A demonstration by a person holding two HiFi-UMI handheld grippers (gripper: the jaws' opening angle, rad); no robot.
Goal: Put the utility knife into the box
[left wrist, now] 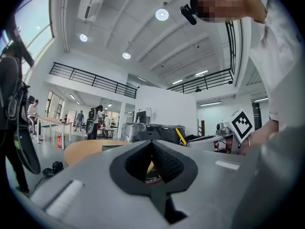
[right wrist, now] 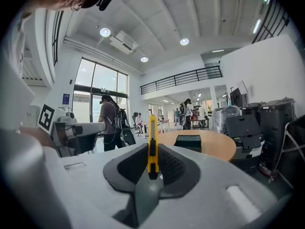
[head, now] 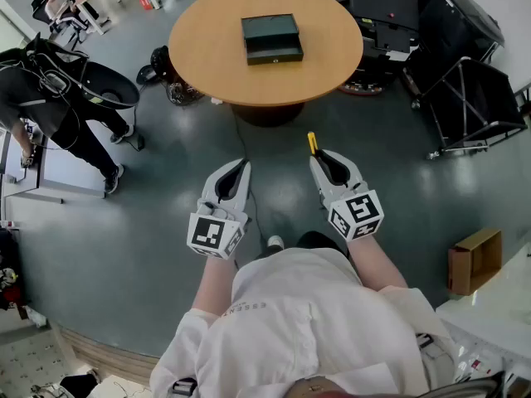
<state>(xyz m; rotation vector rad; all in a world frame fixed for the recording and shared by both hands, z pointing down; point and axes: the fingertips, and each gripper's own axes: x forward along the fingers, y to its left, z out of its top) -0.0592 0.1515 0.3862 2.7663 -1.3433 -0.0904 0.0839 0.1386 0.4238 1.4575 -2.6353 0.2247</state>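
Note:
A yellow utility knife (right wrist: 152,144) stands upright between the jaws of my right gripper (right wrist: 152,162), which is shut on it; in the head view its yellow tip (head: 313,143) sticks out ahead of the right gripper (head: 325,162). The dark green box (head: 271,39) lies on the round wooden table (head: 207,56) ahead, well away from both grippers; in the right gripper view the box (right wrist: 189,141) shows right of the knife. My left gripper (head: 235,176) is held beside the right one over the floor, shut with nothing in it, and its jaws (left wrist: 152,159) meet in its own view.
A person in dark clothes (head: 50,98) stands at the left near a black chair (head: 108,85). Black equipment cases and a folding frame (head: 469,98) crowd the right of the table. A cardboard box (head: 474,259) sits on the floor at the right.

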